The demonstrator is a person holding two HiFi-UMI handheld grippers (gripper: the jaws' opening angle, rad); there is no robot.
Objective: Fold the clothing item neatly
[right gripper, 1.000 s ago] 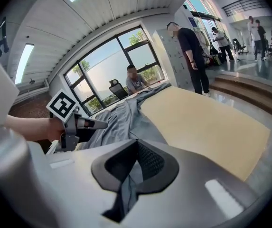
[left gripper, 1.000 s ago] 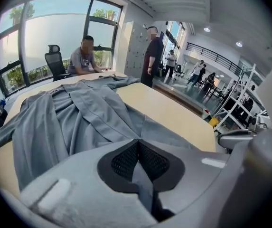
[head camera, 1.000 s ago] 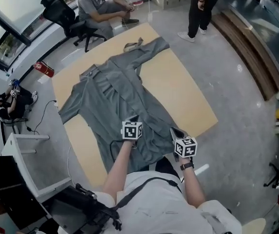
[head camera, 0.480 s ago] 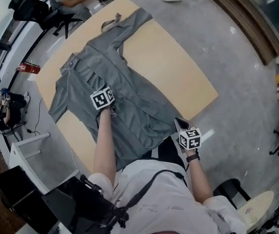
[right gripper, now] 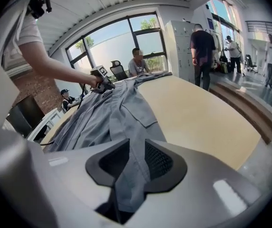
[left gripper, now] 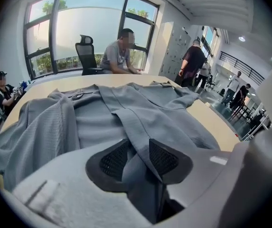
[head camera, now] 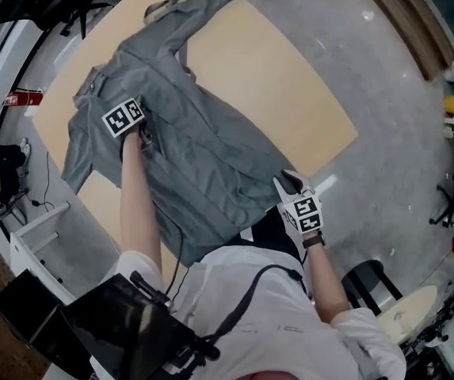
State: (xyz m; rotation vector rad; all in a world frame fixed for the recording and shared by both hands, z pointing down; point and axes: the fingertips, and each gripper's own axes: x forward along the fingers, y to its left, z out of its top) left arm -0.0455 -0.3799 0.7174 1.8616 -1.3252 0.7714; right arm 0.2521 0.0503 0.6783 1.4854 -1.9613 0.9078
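A grey button shirt lies spread on the tan table, collar at the far left, one sleeve stretched to the far end. My left gripper is over the chest near the collar. Its jaws have just been opening, and a fold of the shirt front runs loose between the pads. My right gripper is at the hem by the near table edge. Its jaws have just been opening too, and a strip of grey cloth still hangs between the fingertips.
A person sits at the table's far end beside a black office chair. More people stand to the right, and another person sits low at the left. A white shelf unit stands left of the table.
My left gripper has travelled from the hem up the shirt to the chest near the collar. The right gripper stayed at the hem, sinking slightly.
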